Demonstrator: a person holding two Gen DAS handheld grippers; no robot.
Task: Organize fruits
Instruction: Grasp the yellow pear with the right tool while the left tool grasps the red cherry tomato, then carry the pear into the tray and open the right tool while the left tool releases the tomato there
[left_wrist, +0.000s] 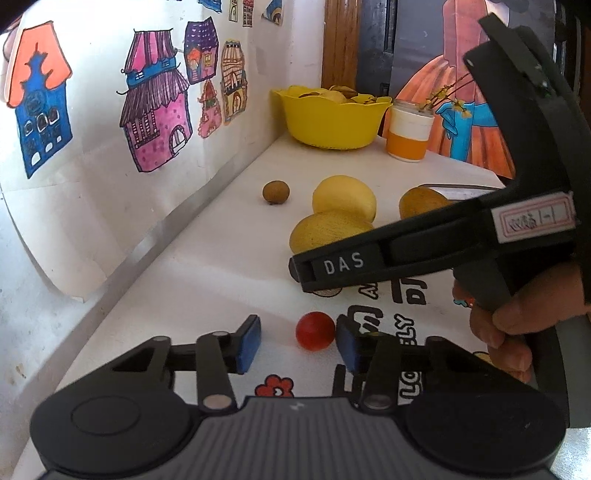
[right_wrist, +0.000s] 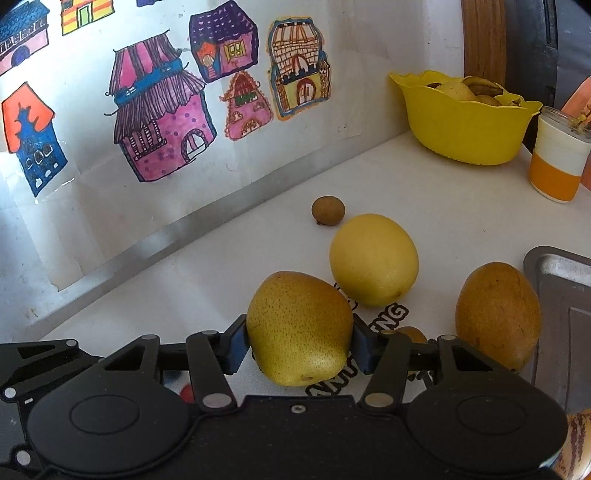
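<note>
My left gripper (left_wrist: 298, 341) is open, its blue pads on either side of a small red fruit (left_wrist: 315, 330) on the white table; the right pad is close to it. My right gripper (right_wrist: 299, 341) is shut on a speckled yellow pear (right_wrist: 299, 326); the pear also shows in the left wrist view (left_wrist: 328, 230) behind the right gripper's body (left_wrist: 443, 236). A round yellow fruit (right_wrist: 373, 259), a brownish pear (right_wrist: 496, 314) and a small brown fruit (right_wrist: 328, 210) lie on the table. A yellow bowl (right_wrist: 461, 122) holding several fruits stands at the back.
An orange-and-white jar (right_wrist: 559, 155) stands beside the bowl. A metal tray (right_wrist: 561, 295) lies at the right. A wall with house drawings (right_wrist: 159, 122) runs along the left. The tablecloth (left_wrist: 221, 240) has printed letters near the grippers.
</note>
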